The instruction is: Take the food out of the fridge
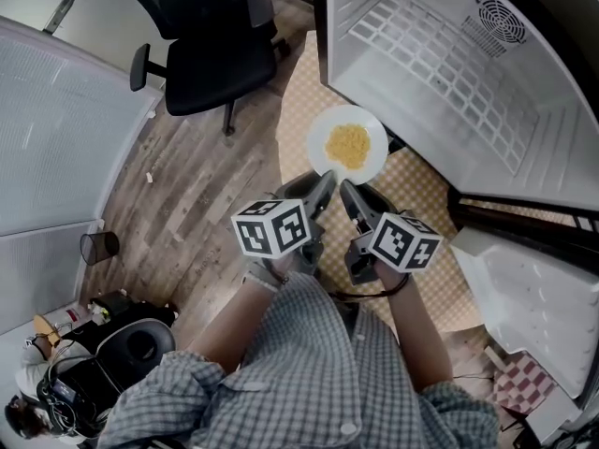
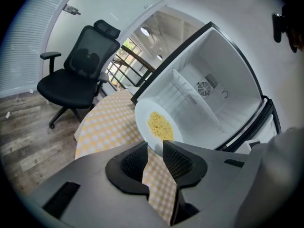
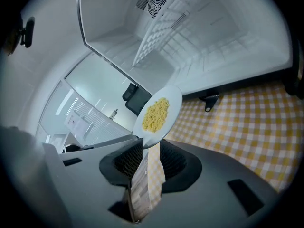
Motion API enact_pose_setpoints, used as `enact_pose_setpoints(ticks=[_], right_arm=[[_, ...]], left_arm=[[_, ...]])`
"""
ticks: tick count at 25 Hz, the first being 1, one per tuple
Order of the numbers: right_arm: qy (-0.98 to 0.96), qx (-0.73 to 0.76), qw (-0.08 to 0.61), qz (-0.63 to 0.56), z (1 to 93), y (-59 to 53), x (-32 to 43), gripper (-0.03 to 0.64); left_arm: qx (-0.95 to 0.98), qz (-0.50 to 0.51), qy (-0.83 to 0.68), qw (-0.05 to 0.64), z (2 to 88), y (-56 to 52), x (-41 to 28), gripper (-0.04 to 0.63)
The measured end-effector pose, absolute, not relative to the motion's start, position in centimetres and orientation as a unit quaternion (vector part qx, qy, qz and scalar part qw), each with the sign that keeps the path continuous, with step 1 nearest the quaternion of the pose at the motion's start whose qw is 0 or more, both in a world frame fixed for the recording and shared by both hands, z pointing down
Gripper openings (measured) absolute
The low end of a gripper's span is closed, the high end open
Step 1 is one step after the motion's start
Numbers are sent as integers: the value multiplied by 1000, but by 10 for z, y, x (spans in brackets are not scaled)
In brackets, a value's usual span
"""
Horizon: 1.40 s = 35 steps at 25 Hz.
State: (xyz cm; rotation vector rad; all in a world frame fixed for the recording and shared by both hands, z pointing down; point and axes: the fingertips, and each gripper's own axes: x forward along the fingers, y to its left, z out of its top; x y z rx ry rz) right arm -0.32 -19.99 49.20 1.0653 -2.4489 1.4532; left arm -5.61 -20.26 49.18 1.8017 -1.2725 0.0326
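My left gripper [image 2: 154, 146] and right gripper [image 3: 149, 145] pinch the round white plate of yellow noodles [image 2: 143, 120], out of the white fridge [image 2: 209, 103], not down yet

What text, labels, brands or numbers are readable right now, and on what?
None can be read.
Sheet on the glass partition: print too blurred to read.
Marker cubes: black-and-white square patterns only, no letters.
Plate and fridge interior: no print visible.

Wore grey checked shirt [image 1: 314, 372]. Left gripper [image 1: 324, 183] & right gripper [image 1: 347, 195] were dark grey, w/ white cubes [image 1: 273, 227] (black square markers).
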Motion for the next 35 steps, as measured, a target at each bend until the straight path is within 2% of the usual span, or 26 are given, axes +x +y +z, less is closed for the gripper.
enact_pose_setpoints(ticks=[15, 35], right_arm=[[-764, 363, 106, 524, 556, -196, -2, 109], [-738, 380, 143, 539, 582, -192, 1, 110]], left_arm=[[709, 65, -502, 492, 555, -204, -55, 110], [721, 136, -477, 484, 578, -209, -47, 121]])
